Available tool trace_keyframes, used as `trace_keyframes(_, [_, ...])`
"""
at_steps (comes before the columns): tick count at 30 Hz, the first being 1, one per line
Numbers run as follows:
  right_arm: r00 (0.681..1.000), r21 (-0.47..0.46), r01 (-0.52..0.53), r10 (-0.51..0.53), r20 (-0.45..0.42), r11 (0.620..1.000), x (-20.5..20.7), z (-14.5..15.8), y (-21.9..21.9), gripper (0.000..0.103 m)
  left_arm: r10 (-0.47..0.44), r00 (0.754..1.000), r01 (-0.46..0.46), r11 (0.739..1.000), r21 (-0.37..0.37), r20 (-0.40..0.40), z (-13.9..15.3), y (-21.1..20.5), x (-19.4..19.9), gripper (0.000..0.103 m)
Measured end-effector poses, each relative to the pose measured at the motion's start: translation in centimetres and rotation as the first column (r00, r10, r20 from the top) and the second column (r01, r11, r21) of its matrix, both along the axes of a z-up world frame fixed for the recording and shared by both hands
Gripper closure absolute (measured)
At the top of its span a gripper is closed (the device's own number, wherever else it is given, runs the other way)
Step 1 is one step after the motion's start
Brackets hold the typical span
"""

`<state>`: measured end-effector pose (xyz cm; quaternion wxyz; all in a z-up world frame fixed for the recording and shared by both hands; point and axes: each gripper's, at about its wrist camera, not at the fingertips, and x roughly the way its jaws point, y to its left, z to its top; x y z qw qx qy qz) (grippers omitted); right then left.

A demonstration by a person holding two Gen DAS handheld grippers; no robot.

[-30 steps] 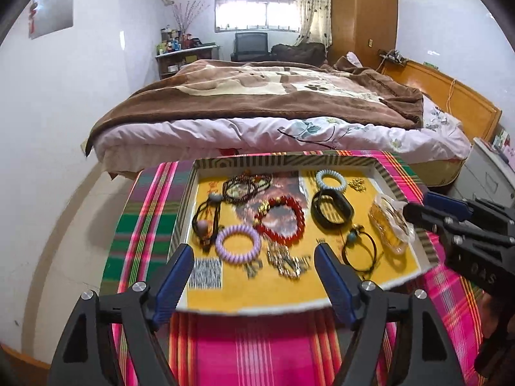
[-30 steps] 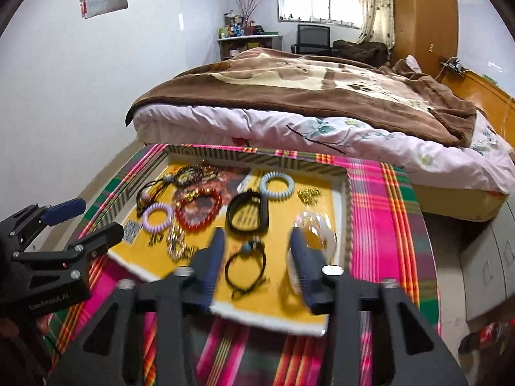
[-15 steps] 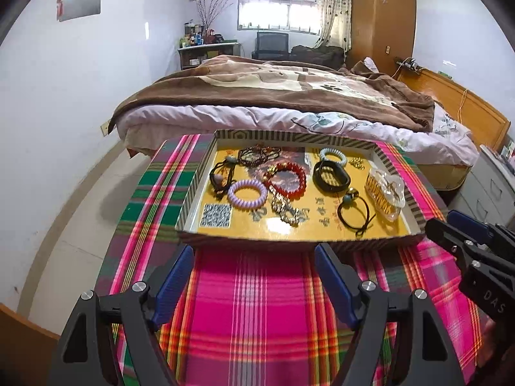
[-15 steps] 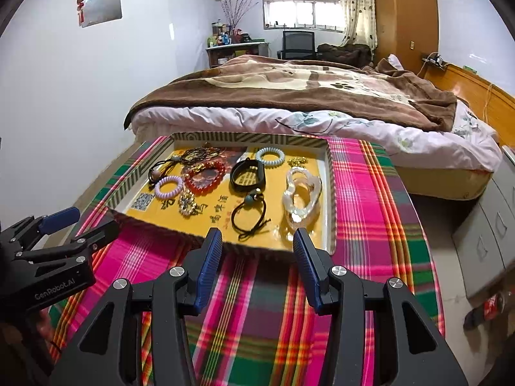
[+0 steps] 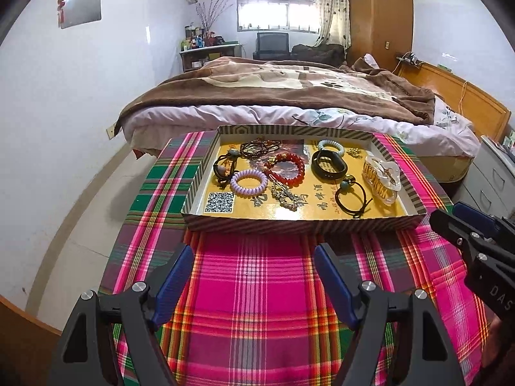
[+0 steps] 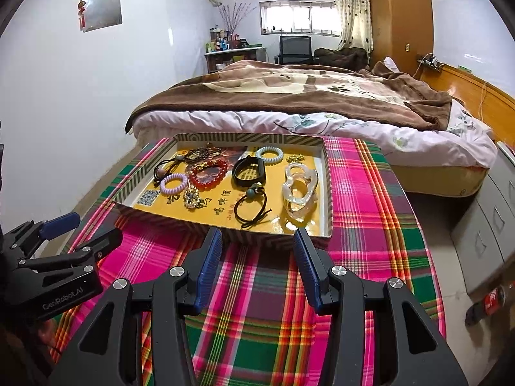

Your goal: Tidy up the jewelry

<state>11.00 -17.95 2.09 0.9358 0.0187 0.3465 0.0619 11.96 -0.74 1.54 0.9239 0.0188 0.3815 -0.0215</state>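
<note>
Bedroom behind, bed (image 5: 289,96) past the far edge of a counter under a plaid cloth (image 5: 257,273); striped tray (image 5: 302,225) at the far middle; left claw (image 5: 254,276) and right claw (image 6: 257,263) released, empty, hovering short of the tray's near wall. Best approached one piece at a time, from above. Inside, scattered: purple coil tie (image 5: 248,180), red bead bracelet (image 5: 288,169), black band (image 5: 328,164), clear hair claw clip (image 6: 297,193) by the right wall, knotted black hair tie (image 6: 251,207) near the front.

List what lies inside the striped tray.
The striped tray holds a red bead bracelet, purple coil tie, black bangle, clear hair claw and black hair ties. Its yellow printed floor is partly covered by them.
</note>
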Motion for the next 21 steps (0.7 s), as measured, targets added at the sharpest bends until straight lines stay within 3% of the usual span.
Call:
trace_keyframes(5, [1.0,0.014,0.004,-0.004,-0.005,1.0,-0.12,-0.28,-0.01,0.056,-0.003,1.0,0.003,1.0,-0.014,-0.003,-0.04,-0.03,-0.15,0.026])
trace_keyframes(9, [1.0,0.017,0.005,-0.005,-0.002,1.0,-0.29,-0.35,-0.03,0.056,0.006,1.0,-0.006,0.999,-0.038,-0.01,-0.25,0.33,-0.14,0.017])
trace_keyframes(21, [1.0,0.018,-0.001,0.001,-0.007,1.0,-0.33,-0.72,0.46,0.056,0.024,1.0,-0.025,0.999,-0.032,-0.013,-0.74,0.68,-0.25,0.017])
